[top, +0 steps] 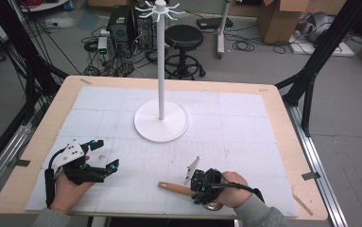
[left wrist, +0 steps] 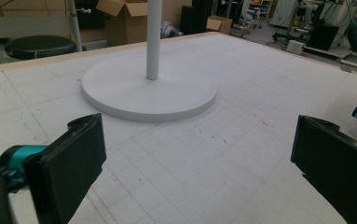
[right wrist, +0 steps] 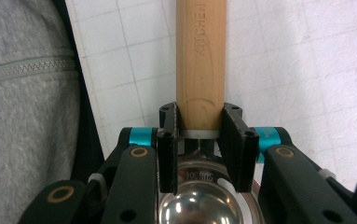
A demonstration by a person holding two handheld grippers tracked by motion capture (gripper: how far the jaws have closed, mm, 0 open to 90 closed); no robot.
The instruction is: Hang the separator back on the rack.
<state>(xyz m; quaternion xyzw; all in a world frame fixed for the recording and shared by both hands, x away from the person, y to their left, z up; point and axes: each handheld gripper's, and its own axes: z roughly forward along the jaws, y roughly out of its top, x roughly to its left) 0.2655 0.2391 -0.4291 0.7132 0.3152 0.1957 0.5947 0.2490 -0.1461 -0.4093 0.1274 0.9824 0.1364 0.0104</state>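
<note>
on the gridded white table mat [top: 245, 118] we have our right gripper [right wrist: 199, 135] clamped on the ladle's wooden handle [right wrist: 199, 56] just above its steel bowl [right wrist: 204, 205], left gripper [left wrist: 195, 163] wide and empty, so lifting toward the white stand [top: 161, 120] likely comes next.

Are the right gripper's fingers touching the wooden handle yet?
Touching. In the right gripper view both fingers press the sides of the wooden handle just above its metal collar, with no gap on either side.
</note>
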